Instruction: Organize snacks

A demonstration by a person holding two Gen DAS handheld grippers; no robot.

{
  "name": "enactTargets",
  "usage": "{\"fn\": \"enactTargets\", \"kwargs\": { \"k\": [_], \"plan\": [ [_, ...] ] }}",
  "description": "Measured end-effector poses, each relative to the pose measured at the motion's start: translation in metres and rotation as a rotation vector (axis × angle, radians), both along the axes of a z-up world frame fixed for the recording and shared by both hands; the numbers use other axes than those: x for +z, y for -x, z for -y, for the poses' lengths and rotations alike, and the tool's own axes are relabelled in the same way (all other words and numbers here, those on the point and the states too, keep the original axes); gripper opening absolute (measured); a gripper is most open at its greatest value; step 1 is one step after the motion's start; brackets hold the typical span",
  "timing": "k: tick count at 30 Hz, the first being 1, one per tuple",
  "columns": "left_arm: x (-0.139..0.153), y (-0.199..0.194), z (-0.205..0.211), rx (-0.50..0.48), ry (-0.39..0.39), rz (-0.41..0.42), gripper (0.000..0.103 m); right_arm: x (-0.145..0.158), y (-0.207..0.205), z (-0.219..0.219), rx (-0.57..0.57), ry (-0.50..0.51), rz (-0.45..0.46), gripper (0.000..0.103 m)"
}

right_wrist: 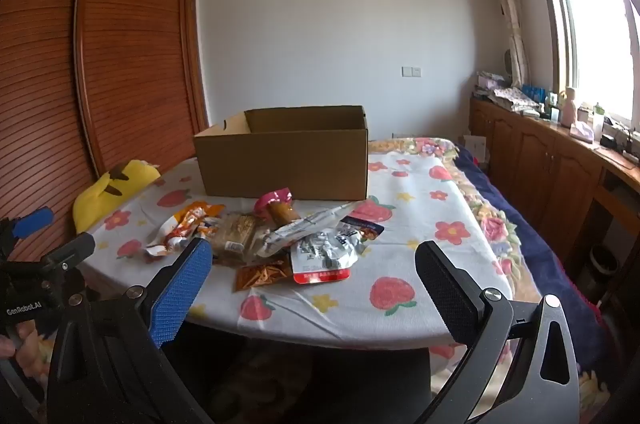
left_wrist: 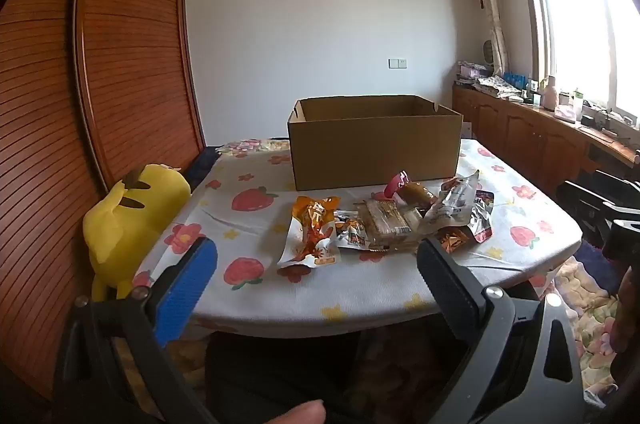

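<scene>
A heap of snack packets lies on the flowered tablecloth (left_wrist: 248,224) in front of an open cardboard box (left_wrist: 374,144) (right_wrist: 286,160). An orange-and-white packet (left_wrist: 312,236) (right_wrist: 184,228) is leftmost, then a brown wafer pack (left_wrist: 386,224) (right_wrist: 236,234), a pink-topped brown snack (left_wrist: 412,190) (right_wrist: 280,206) and silver pouches (left_wrist: 460,208) (right_wrist: 324,248). My left gripper (left_wrist: 316,252) hovers open before the table's near edge, nothing between its fingers. My right gripper (right_wrist: 314,256) is open too, short of the heap. The left gripper also shows in the right wrist view (right_wrist: 36,220).
A yellow plush toy (left_wrist: 132,220) (right_wrist: 112,192) sits at the table's left edge beside a slatted wooden wardrobe (left_wrist: 120,64). A wooden sideboard (right_wrist: 540,160) with bottles runs under the window on the right. A dark blanket (right_wrist: 520,216) borders the table's right side.
</scene>
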State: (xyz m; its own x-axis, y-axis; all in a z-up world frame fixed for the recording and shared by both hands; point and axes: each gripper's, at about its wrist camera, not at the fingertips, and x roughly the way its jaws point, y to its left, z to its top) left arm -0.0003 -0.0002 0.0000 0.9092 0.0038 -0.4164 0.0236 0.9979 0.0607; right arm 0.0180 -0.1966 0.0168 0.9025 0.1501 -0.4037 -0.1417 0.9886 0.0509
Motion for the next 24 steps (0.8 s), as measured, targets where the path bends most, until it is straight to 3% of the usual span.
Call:
{"fn": "enactTargets", "kwargs": {
  "k": [24],
  "plan": [
    [-0.0002,0.0,0.0,0.0,0.002,0.002,0.101,0.0007,0.0007,-0.0008,-0.002,0.002,0.002,0.103]
  ]
}}
